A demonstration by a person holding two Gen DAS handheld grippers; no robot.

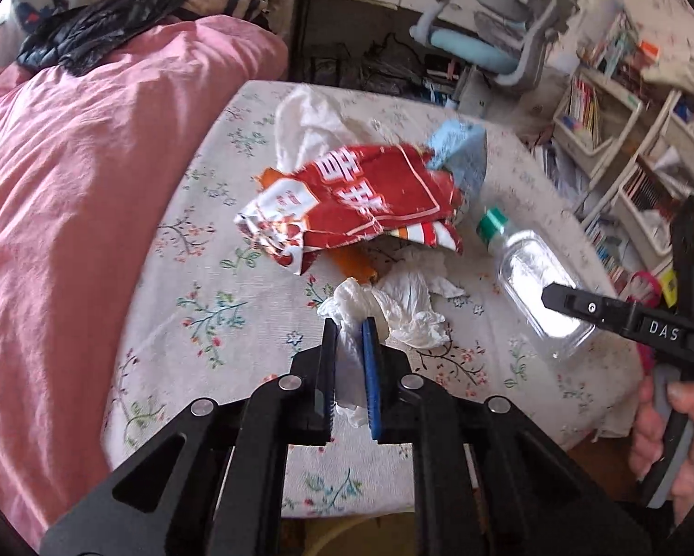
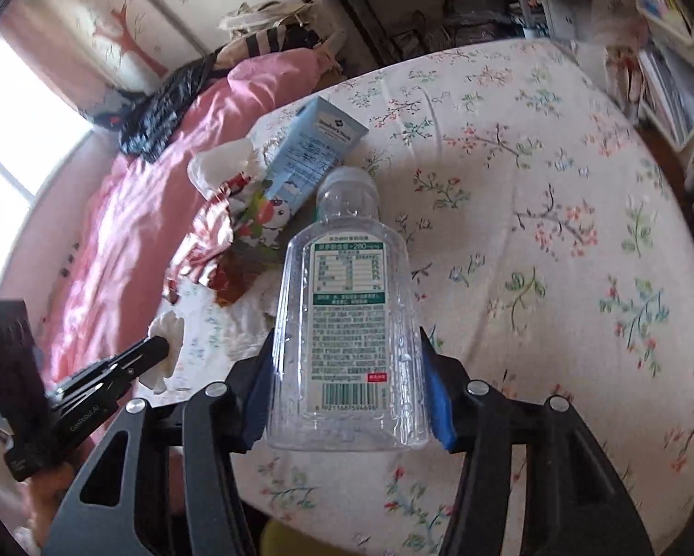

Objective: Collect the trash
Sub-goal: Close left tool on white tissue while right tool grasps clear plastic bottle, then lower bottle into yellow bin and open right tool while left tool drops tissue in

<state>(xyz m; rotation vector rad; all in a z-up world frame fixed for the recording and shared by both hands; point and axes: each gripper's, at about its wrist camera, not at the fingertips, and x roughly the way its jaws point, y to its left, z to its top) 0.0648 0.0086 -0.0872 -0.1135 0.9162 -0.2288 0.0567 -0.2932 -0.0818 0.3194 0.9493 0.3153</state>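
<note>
On the flowery bed (image 1: 198,278), the left hand-held gripper (image 1: 349,329) pinches a white tissue (image 1: 347,299). At three o'clock from it, the right hand-held gripper (image 2: 347,347) squeezes the clear bottle (image 2: 347,306), so both can be thrown away together.

Daylight scene, bright overall; window (image 2: 18,139) at 9 o'clock in right wrist view blown out white, light falling from there across the pink quilt (image 1: 69,213). Glare patch on clear bottle (image 1: 539,287) in left wrist view. Soft shadows under the wrappers. Heavy fisheye bending, black vignette at corners. Motion blur on shelves (image 1: 625,139) at 2 o'clock; floral sheet (image 2: 532,185) smeared toward the rim
</note>
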